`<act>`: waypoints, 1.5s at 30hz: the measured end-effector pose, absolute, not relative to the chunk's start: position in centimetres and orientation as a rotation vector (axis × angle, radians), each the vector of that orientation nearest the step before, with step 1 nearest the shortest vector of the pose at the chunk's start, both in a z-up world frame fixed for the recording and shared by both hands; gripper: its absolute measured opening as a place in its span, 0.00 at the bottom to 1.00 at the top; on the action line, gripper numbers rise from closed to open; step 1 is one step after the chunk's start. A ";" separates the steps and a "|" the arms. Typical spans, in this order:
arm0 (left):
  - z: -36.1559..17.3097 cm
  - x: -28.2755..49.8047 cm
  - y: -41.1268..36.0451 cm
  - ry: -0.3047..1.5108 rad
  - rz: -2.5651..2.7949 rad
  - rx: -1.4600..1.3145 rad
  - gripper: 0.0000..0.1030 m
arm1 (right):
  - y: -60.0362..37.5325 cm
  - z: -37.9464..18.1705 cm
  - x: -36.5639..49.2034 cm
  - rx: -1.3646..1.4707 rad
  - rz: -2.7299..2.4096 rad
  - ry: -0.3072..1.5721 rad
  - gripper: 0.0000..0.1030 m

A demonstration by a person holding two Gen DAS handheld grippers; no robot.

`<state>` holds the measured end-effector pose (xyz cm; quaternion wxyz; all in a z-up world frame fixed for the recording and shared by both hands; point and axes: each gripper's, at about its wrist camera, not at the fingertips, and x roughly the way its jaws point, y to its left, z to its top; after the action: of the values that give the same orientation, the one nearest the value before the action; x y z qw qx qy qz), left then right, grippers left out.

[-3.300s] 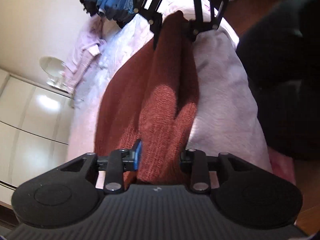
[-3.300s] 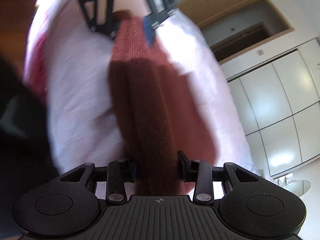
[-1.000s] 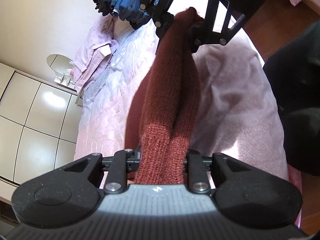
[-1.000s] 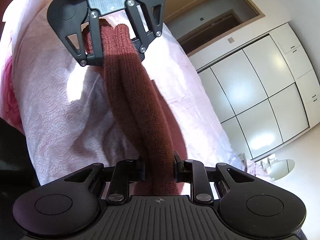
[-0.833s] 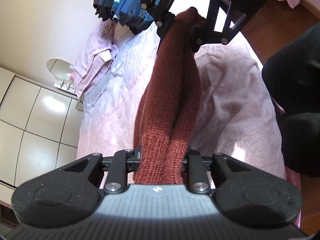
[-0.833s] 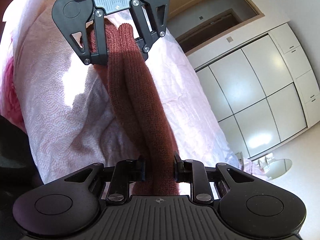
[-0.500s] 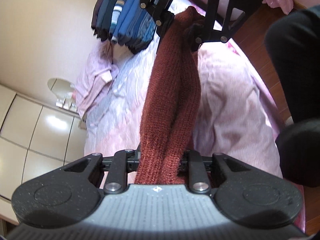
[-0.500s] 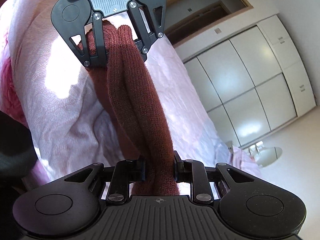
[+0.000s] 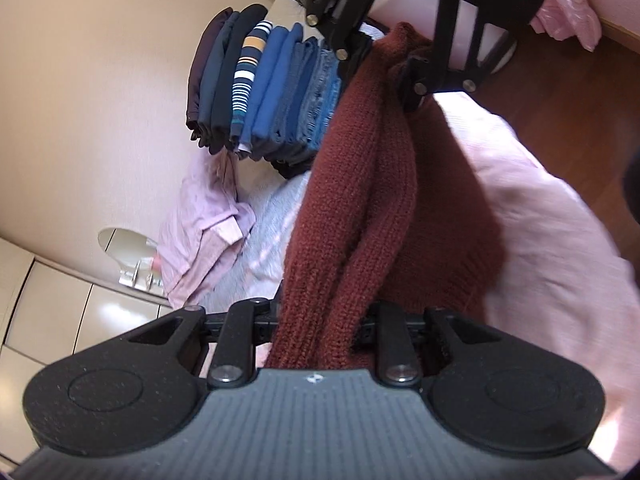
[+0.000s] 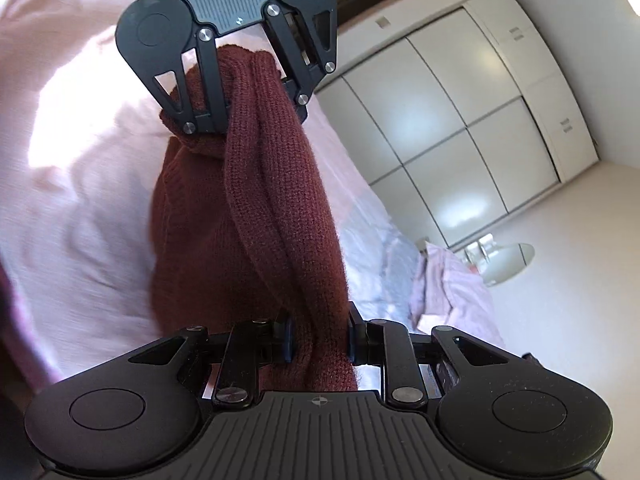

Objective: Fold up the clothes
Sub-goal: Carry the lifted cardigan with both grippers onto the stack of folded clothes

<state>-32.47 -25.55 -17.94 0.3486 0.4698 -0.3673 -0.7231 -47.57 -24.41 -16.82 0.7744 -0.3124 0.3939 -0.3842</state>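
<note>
Maroon knit sweater (image 9: 360, 184) stretched between two grippers above pink bedspread (image 9: 540, 216), lower part draped on it. At left in left wrist view, folded clothes stack (image 9: 260, 84) seen against wall, pale pink shirt (image 9: 204, 220) crumpled beneath. Left gripper (image 9: 320, 320) clamped on bunched knit at one end. Right gripper (image 10: 318, 338) pinched shut on other end. White wardrobe (image 10: 460, 128) seen beyond in right wrist view.

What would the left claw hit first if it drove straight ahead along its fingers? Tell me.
The left claw, shut on the maroon knit sweater, points at the right claw gripping the sweater's far end. Pushing on would bunch the sweater, then probably meet that claw; depth is unclear.
</note>
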 end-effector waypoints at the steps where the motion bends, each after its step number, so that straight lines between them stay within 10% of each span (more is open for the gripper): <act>1: -17.6 -32.9 -26.9 -0.957 -1.882 1.216 0.19 | -25.6 -16.6 -48.0 -0.670 -0.841 0.847 0.22; 25: 12.3 -50.6 -39.4 -0.954 -2.201 1.137 0.19 | -33.0 17.4 -66.4 -0.453 -0.915 1.017 0.22; 45: 23.1 -67.0 -64.9 -1.136 -2.136 0.844 0.19 | -53.2 29.5 -79.3 -0.628 -1.143 0.987 0.22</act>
<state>-66.98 -64.91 23.13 0.2859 0.3158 -0.4248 -0.7988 -79.33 -53.18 29.47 0.6838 -0.2802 0.4403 -0.5099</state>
